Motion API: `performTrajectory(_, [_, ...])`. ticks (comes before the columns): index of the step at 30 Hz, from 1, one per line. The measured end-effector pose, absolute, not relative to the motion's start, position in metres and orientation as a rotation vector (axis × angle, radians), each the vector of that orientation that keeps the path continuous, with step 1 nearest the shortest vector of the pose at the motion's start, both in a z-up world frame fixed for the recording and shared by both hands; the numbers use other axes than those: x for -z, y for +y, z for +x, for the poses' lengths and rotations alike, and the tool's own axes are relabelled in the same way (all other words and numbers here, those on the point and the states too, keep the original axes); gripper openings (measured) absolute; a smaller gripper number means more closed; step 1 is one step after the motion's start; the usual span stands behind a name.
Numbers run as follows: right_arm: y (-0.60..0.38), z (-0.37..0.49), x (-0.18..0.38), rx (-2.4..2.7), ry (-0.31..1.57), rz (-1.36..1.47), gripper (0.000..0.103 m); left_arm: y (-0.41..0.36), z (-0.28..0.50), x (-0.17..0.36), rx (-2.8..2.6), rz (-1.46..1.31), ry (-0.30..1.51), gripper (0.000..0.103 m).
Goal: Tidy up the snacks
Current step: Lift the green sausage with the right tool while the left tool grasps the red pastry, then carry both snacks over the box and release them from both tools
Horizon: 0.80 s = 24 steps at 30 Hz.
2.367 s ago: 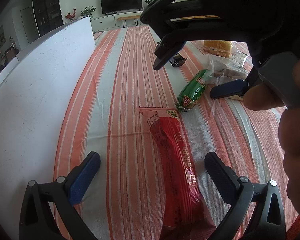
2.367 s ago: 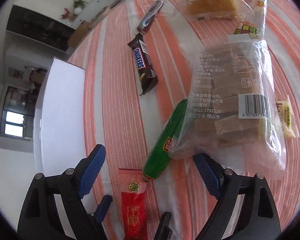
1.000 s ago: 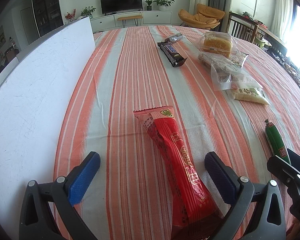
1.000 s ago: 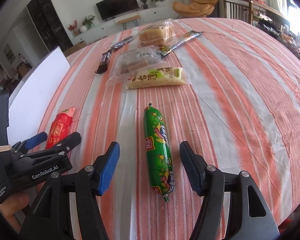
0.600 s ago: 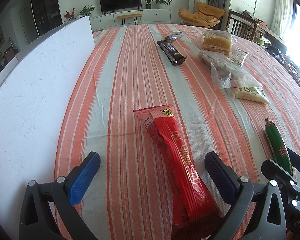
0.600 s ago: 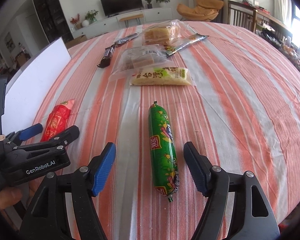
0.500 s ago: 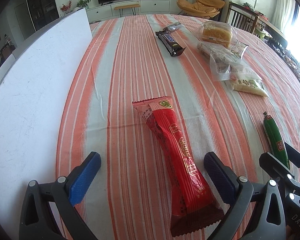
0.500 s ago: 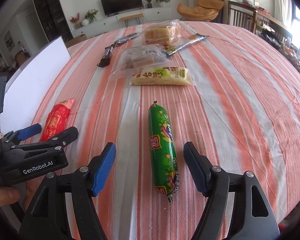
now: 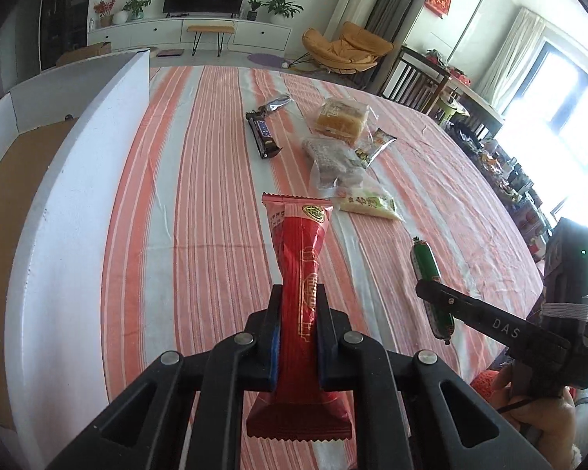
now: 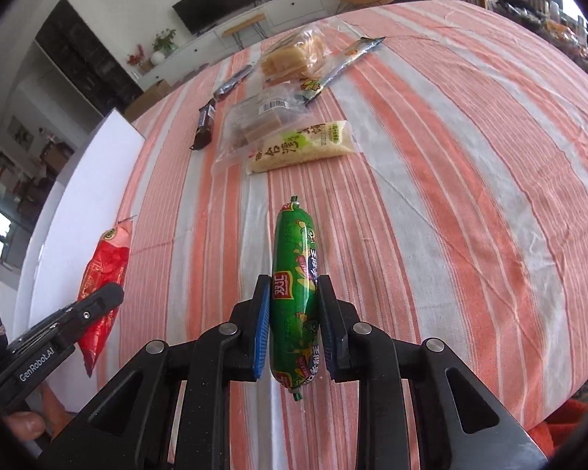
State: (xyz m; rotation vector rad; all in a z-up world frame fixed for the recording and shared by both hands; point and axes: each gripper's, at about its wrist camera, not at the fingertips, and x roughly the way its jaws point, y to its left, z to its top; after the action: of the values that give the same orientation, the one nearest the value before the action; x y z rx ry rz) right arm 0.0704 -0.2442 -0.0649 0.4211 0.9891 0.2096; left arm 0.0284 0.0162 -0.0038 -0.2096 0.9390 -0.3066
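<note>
You are holding the red snack packet (image 9: 302,286) clamped in your left hand-held gripper (image 9: 298,337), the pads pressing its middle so that the crimped top is standing up and forward while the bottom seal is hanging below the jaws. It looks to be clear of the counter (image 9: 200,235) and not resting on it. Your right hand-held gripper (image 10: 294,329) is squeezing the green sausage (image 10: 297,293) across its lower half in the same way, its clipped tip pointing away from you.

Just to your left, the white box (image 9: 78,180) is standing open beside the striped cloth, its brown floor showing. Farther out, still lying on the counter, are the Snickers bar (image 9: 262,133), the wrapped sponge cake (image 9: 339,119), the clear bag of brown slices (image 9: 329,160) and the pale yellow packet (image 9: 368,205).

You are, by the look of it, at the carry step with both picks made. The next move probably calls for swinging each snack left over the box wall, high enough that the hanging ends are not catching the rim, then letting go inside.
</note>
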Motion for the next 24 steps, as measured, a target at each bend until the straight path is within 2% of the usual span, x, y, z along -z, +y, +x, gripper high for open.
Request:
performTrajectory(7, [-0.245,0.056,0.031,-0.337,0.915,0.573,0.024,0.038,-0.005,-0.064,0.398,-0.296,0.825,0.012])
performTrajectory(17, [-0.167,0.052,-0.038,-0.500,0.858,0.494,0.024,0.143,-0.032,-0.149,0.291,-0.384,0.650,0.012])
performTrajectory(20, [-0.121,0.052,-0.069,-0.604,0.824,0.440,0.024,0.181,-0.031,-0.154,0.170,-0.365,0.620,0.012])
performTrajectory(24, [-0.055,0.053,-0.093,-0.746,0.819,0.364,0.024,0.237,-0.025,-0.126,-0.011,-0.383,0.667,0.012])
